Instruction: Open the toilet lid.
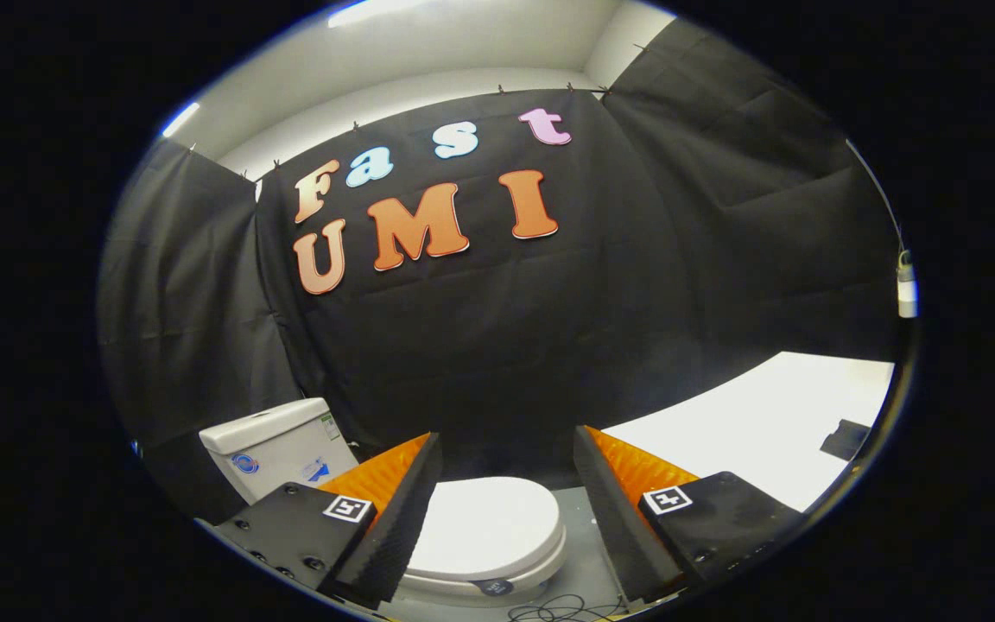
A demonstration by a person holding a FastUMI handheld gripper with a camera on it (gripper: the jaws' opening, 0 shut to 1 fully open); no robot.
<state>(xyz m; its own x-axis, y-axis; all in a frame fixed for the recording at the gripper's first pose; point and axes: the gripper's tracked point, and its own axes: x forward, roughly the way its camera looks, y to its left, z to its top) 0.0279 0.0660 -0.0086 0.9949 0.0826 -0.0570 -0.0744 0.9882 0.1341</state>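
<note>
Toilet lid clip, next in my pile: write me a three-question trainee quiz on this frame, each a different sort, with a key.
1. True or false: the toilet lid is already raised against the tank.
2. Multiple choice: the claw is (A) shut on the lid, (B) open with the lid seen between its fingers, (C) shut on the tank.
3. Short answer: what lies on the floor in front of the toilet?

Key
1. False; the lid lies flat and closed.
2. B; the fingers stand wide apart, touching nothing.
3. A loose dark cable.
</note>
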